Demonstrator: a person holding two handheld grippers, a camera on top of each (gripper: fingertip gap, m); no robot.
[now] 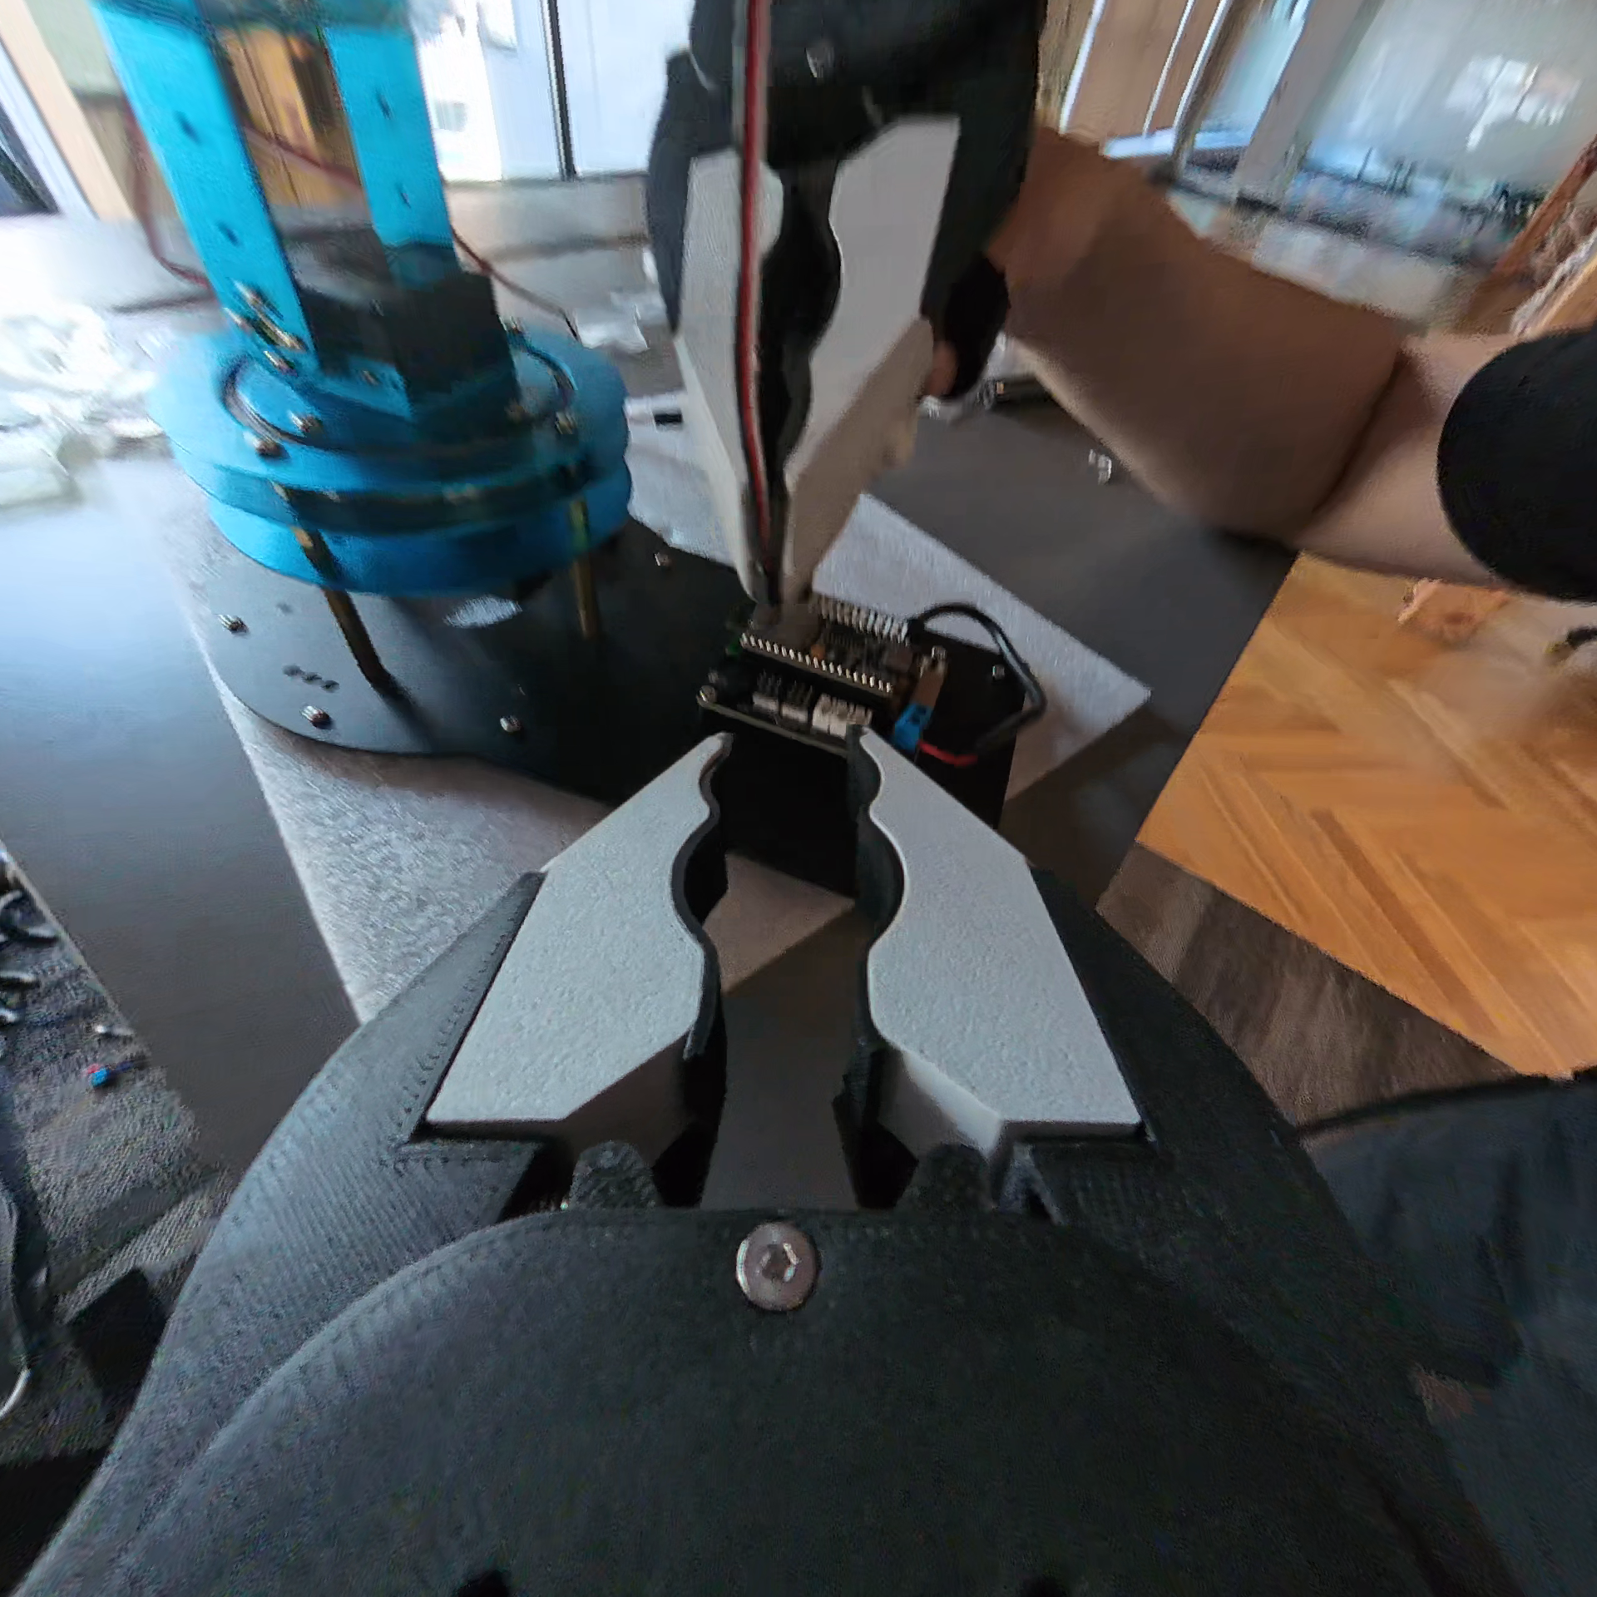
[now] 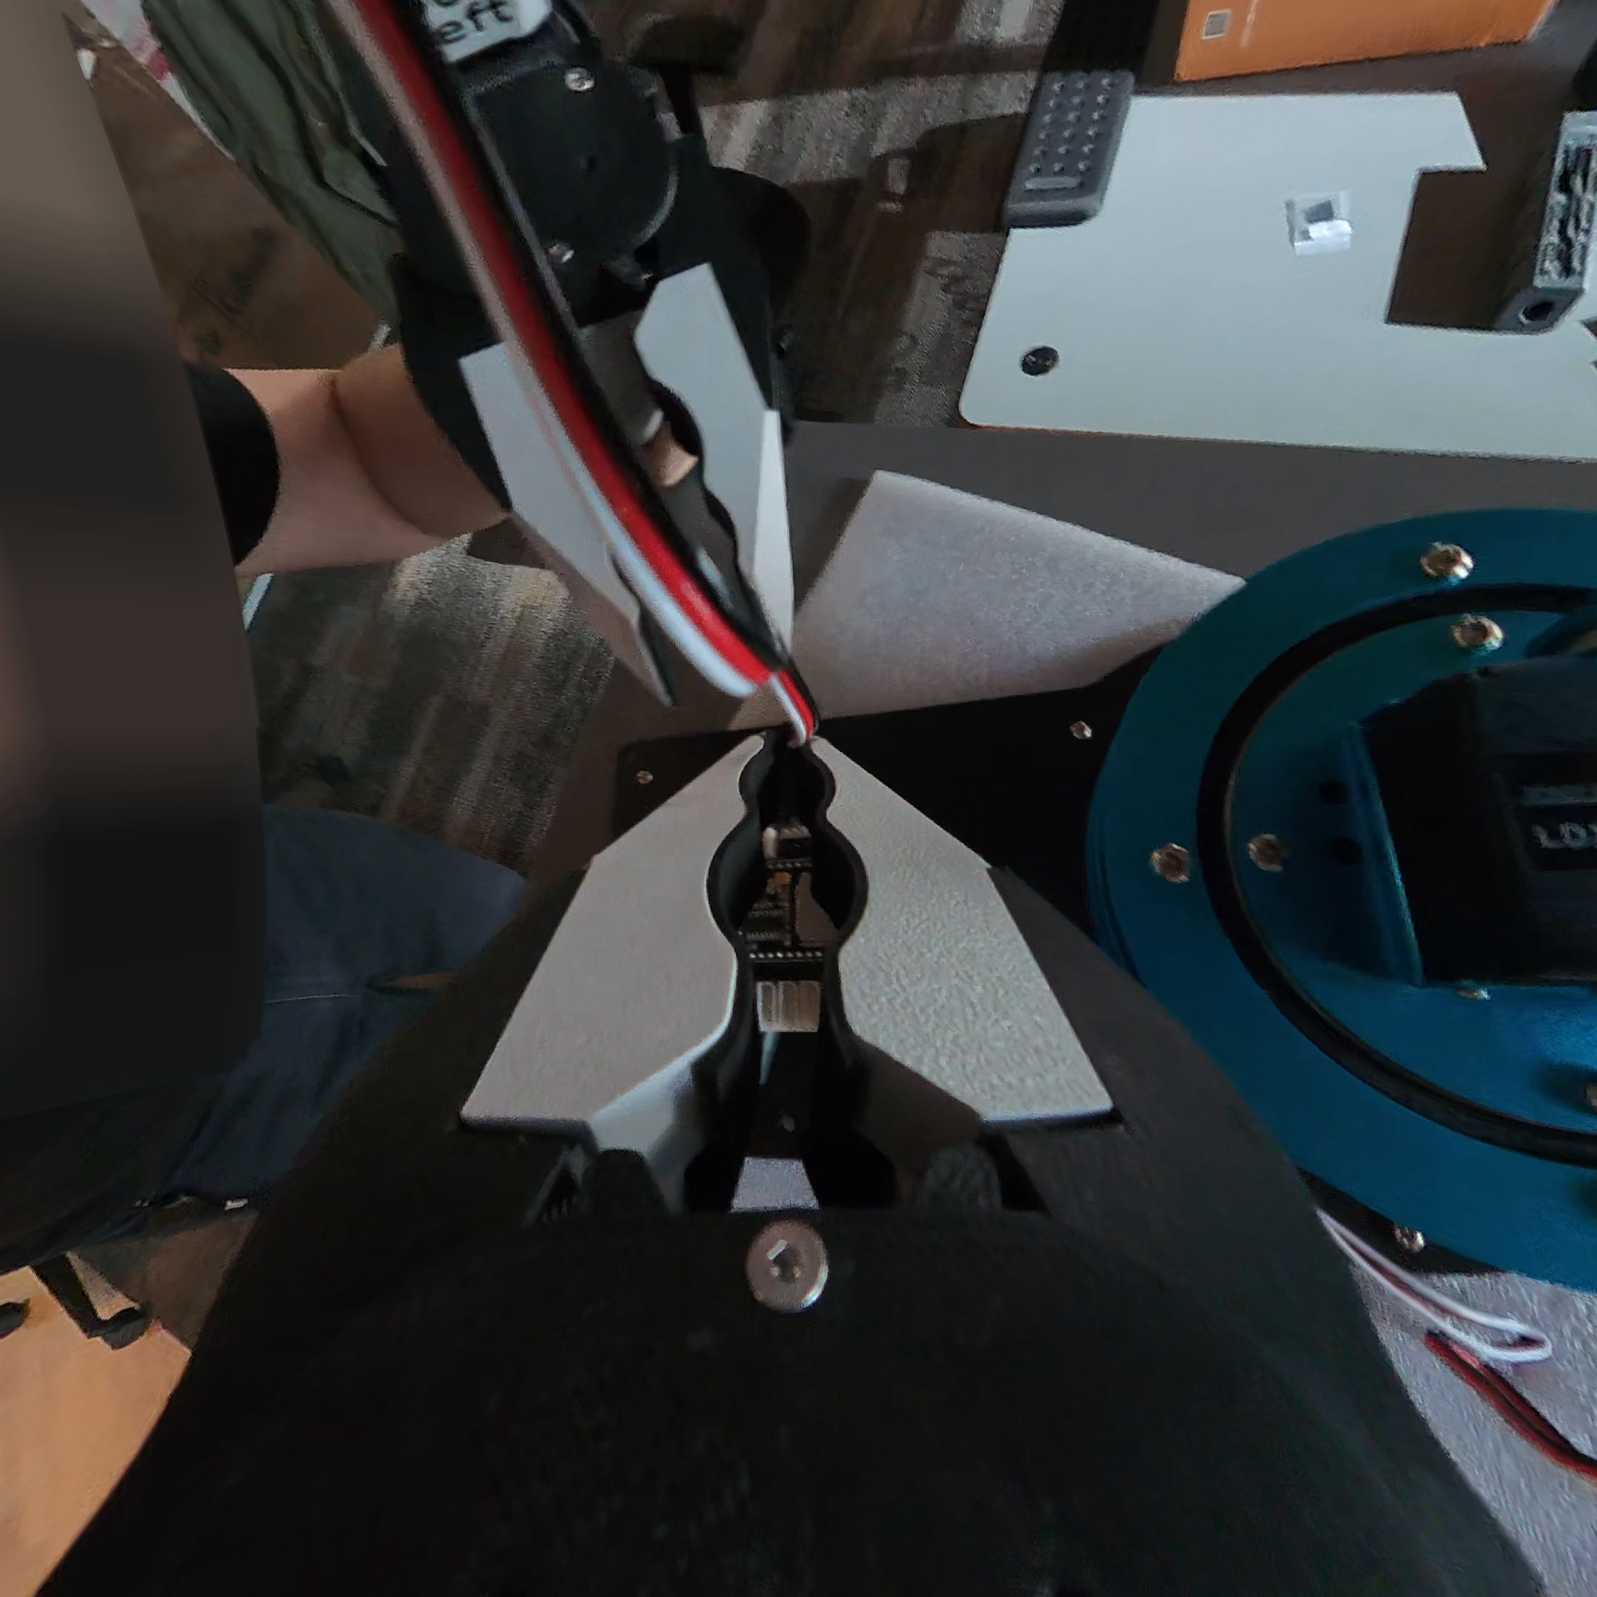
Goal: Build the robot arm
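My right gripper [image 2: 791,741] is shut on the end of a red, white and black cable [image 2: 674,596], right above a small black circuit board [image 2: 782,916] seen through the gap between its fingers. In the left wrist view the right gripper [image 1: 773,596] comes down from above and holds the cable [image 1: 756,346] onto the board [image 1: 821,674]. My left gripper [image 1: 786,745] is open and empty, with its tips at the board's near edge. It shows from above in the right wrist view [image 2: 730,665]. The board sits on a black base plate [image 1: 484,683] beside a blue robot arm base [image 1: 389,432].
The plate lies on a white foam sheet [image 1: 389,821] on dark carpet. A beige sofa [image 1: 1210,389] and a wood floor [image 1: 1383,821] are to the right. A white panel [image 2: 1210,302], a black keypad [image 2: 1072,147] and loose wires [image 2: 1469,1348] lie nearby. A person's forearm [image 2: 363,458] is at the left. The grippers are tip to tip, or close to it.
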